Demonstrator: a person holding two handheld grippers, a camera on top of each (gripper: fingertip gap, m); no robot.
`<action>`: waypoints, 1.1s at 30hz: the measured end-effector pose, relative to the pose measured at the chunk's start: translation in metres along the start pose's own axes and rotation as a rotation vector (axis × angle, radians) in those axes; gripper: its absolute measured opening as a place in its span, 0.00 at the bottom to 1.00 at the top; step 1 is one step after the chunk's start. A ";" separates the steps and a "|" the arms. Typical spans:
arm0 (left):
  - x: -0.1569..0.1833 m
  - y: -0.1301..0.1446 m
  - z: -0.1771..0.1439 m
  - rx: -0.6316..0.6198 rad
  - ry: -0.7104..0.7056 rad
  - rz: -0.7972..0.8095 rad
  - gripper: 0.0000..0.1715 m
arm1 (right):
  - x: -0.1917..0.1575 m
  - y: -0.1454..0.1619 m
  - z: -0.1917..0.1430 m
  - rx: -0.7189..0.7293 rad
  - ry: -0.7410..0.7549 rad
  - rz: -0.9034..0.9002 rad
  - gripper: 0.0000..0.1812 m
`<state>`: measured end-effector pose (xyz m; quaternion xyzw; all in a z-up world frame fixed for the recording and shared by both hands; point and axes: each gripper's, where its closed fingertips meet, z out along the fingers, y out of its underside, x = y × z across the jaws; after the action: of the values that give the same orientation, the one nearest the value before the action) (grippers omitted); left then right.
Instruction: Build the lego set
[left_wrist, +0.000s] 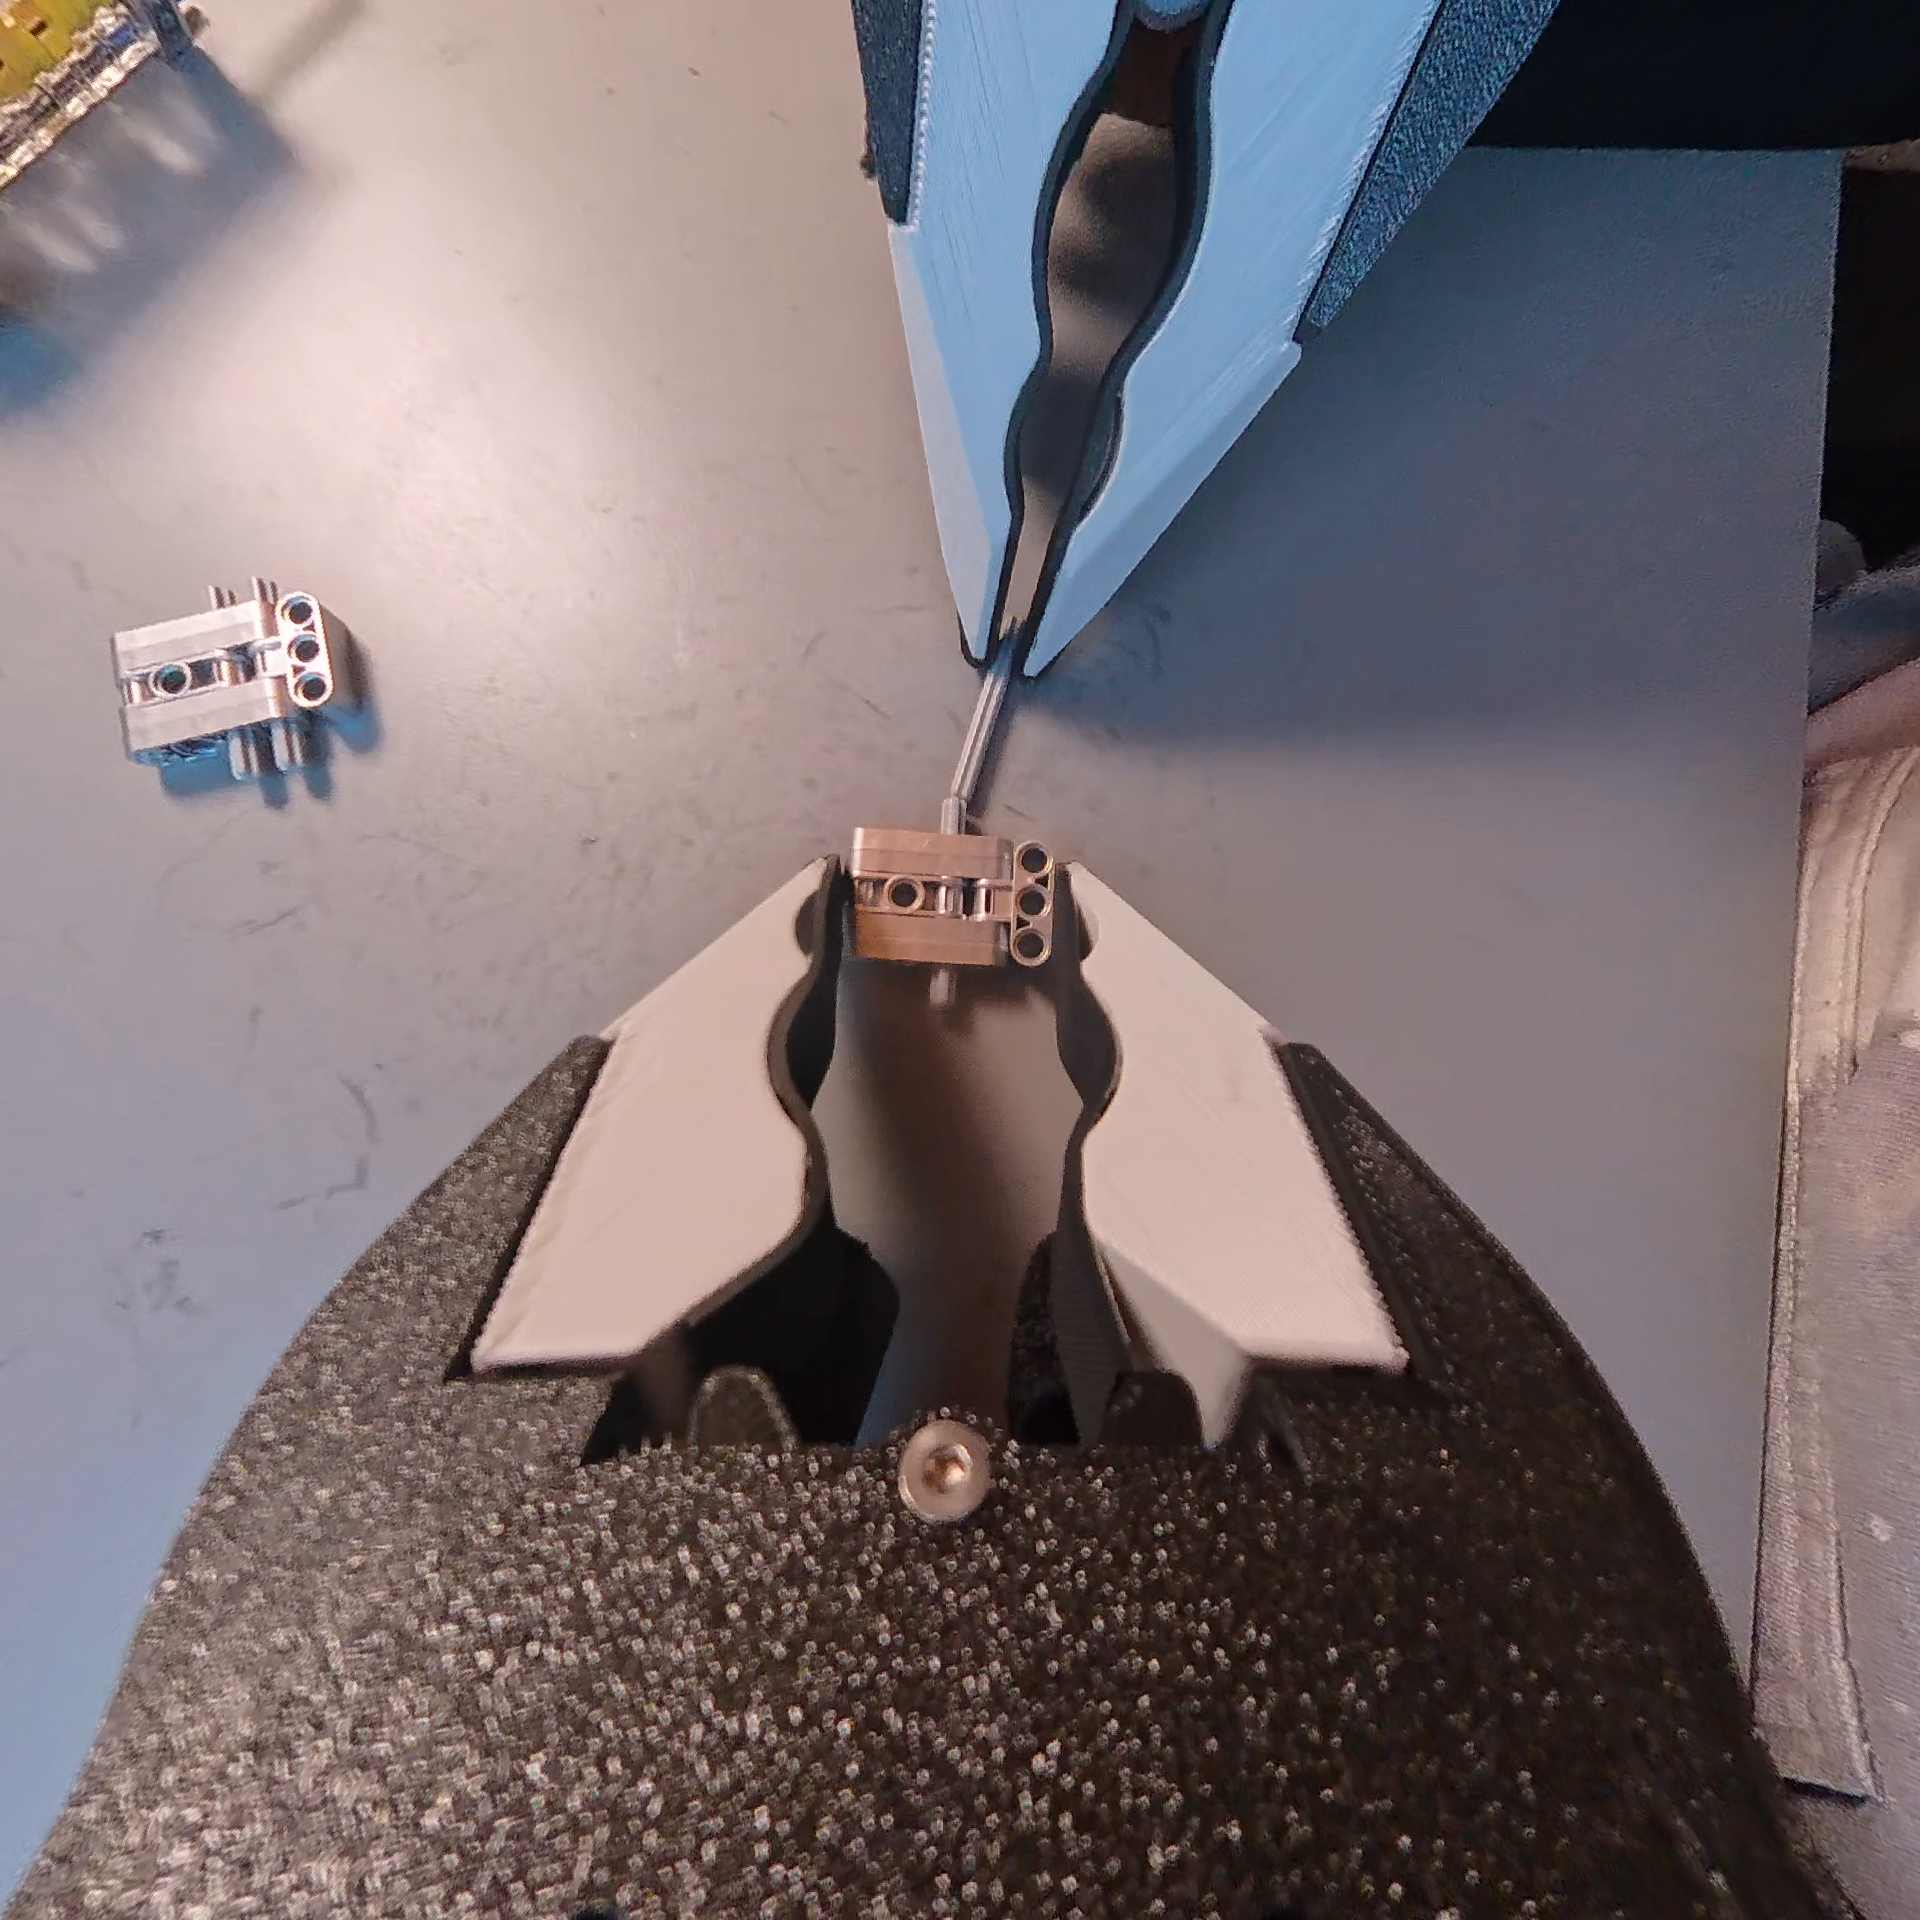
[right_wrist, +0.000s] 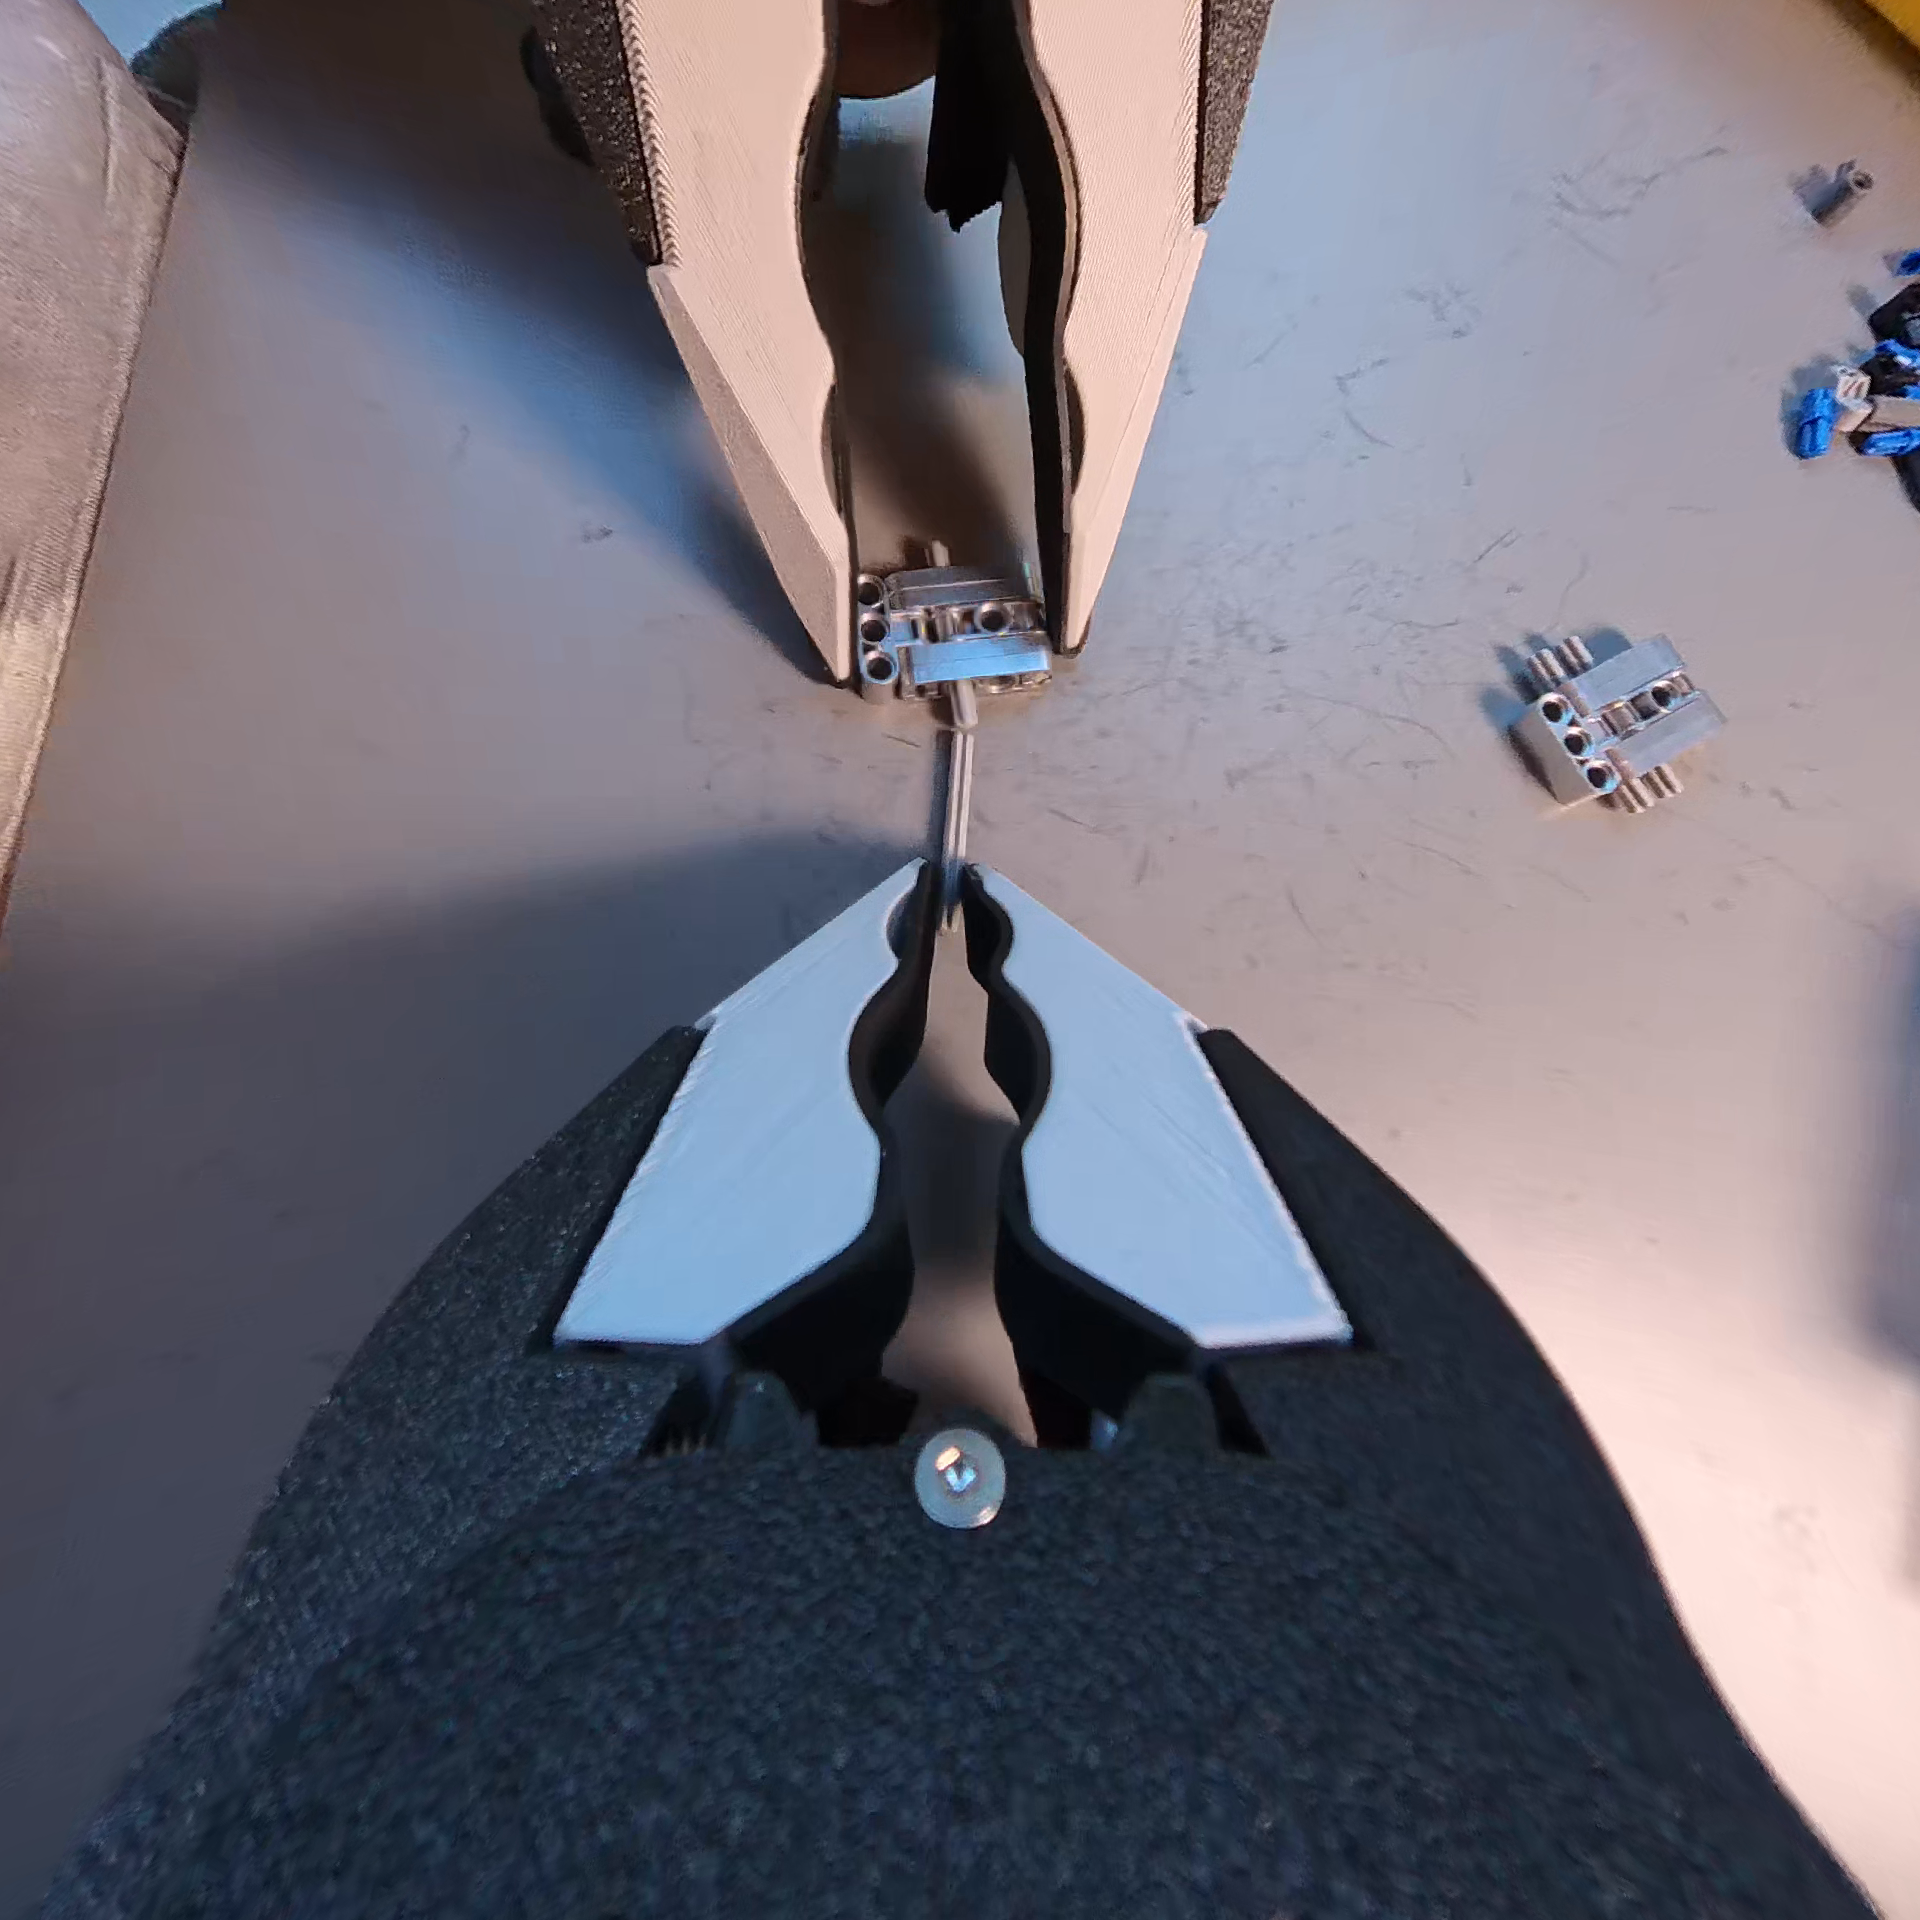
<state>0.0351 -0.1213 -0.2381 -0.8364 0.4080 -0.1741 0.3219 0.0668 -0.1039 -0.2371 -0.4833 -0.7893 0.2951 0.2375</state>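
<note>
My left gripper is shut on a small grey block of toy building beams with round holes, held just above the grey table. A thin grey axle sticks out of the block's far side. My right gripper is shut on the free end of that axle. In the right wrist view the block sits between the left gripper's fingers. In the left wrist view the right gripper's fingers reach in from above.
A second, similar grey block lies loose on the table, also in the right wrist view. Blue and black small parts lie at the right edge. A yellow and grey build is far left. Grey cloth borders the table edge.
</note>
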 end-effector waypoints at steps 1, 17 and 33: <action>0.000 0.000 0.000 -0.001 -0.001 -0.002 0.23 | 0.000 0.000 0.000 0.009 -0.005 -0.002 0.01; 0.003 0.002 -0.005 -0.008 0.002 -0.044 0.29 | -0.001 0.003 -0.004 0.021 0.014 -0.098 0.01; -0.001 0.004 -0.004 0.012 -0.015 -0.015 0.22 | -0.002 -0.006 0.004 0.036 0.003 -0.139 0.01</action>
<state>0.0303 -0.1238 -0.2379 -0.8388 0.3982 -0.1729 0.3285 0.0609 -0.1092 -0.2359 -0.4236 -0.8151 0.2911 0.2673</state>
